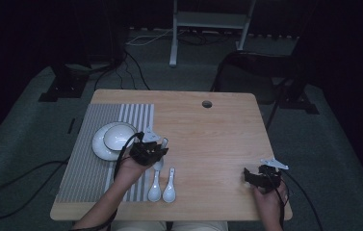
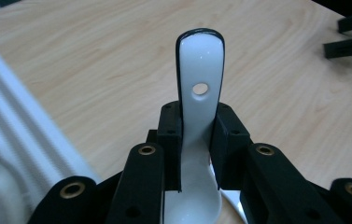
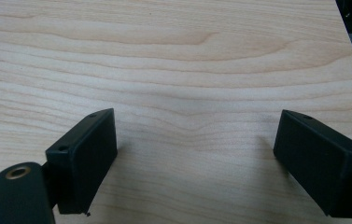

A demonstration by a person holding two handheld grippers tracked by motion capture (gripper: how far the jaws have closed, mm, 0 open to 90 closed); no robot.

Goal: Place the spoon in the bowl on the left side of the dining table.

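My left gripper (image 1: 156, 150) is shut on the handle of a white ceramic spoon (image 2: 200, 88) with a dark rim and a hole near its end. In the left gripper view the handle sticks out past the jaws over bare wood, and my left gripper (image 2: 197, 140) clamps it on both sides. Two more white spoons (image 1: 154, 188) (image 1: 169, 187) lie side by side near the table's front edge, just below that hand. My right gripper (image 1: 252, 177) rests at the front right of the table. In its own view my right gripper (image 3: 194, 154) stands open, with only wood between the jaws.
A grey striped placemat (image 1: 85, 163) covers the table's left part and carries a white plate (image 1: 100, 147) with a white bowl (image 1: 119, 135) on it. A round cable hole (image 1: 207, 104) sits near the table's far edge. Cables trail over the floor.
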